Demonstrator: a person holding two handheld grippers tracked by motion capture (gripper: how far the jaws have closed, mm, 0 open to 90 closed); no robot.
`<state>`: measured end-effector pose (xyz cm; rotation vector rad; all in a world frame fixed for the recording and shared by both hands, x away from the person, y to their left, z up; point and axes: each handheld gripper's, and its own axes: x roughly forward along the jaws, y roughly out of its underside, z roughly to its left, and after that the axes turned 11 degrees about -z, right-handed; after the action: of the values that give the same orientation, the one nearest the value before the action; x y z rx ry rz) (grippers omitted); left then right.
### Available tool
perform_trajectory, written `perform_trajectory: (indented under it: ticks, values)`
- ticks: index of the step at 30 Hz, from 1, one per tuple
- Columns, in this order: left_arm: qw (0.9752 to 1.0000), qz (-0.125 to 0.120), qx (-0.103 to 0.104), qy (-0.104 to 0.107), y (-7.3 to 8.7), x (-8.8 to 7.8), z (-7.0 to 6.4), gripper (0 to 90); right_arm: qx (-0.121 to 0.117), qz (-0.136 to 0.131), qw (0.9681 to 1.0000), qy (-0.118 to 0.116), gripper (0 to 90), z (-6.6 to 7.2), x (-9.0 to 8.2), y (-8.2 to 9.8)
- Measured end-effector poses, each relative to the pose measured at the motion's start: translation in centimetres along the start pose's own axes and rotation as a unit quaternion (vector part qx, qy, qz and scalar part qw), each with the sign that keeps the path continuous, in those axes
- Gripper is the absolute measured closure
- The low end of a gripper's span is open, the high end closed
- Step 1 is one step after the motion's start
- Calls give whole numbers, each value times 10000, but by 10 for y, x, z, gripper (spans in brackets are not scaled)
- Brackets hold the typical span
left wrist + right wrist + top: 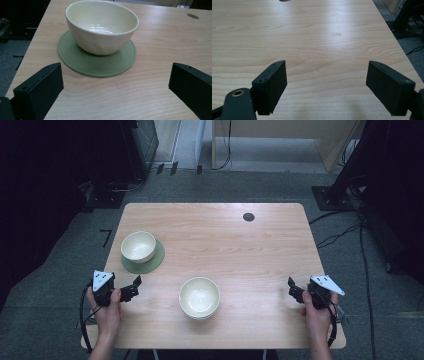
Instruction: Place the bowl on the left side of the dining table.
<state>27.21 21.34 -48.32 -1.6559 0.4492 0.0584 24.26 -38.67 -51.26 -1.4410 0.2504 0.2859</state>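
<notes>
Bowl (102,26) on the green mat (97,65) sits near the counter's (260,245) left edge, off-centre on the mat toward its far left side, upright and empty. Left gripper (134,287) hovers just short of it, jaws wide apart and holding nothing, pointed at the mat's near rim. A second bowl (199,297), which looks like two nested, stands near the front middle of the counter, well apart from the first. Right gripper (293,289) waits at the right edge over bare wood, jaws also spread and empty. A small dark disc (248,217) lies toward the far side.

Risks, as I judge them: the bowl wall is smooth, glazed and curved, so a pinch on the rim could slip and tip it. A low approach could catch the mat's edge first and drag mat and bowl toward the left edge, which is close. Since the bowl already sits off-centre, a sideways push could slide it off the mat. A lift toward the stack might knock its rim.
</notes>
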Motion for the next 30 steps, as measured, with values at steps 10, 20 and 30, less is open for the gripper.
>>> perform_trajectory:
  ticks: [10, 20, 30]
  values:
    - [9995, 259, 199, 20, 17, -5, -1, 0, 48, -4, 10000, 70, 172, -3, -1, 0]
    - [9982, 477, 339, -129, 27, -15, 10, 0, 56, -2, 10000, 60, 171, -4, 0, 0]
    - [9978, 465, 305, -368, 30, -25, 28, 0, 66, 3, 9999, 77, 171, -4, 0, 1]
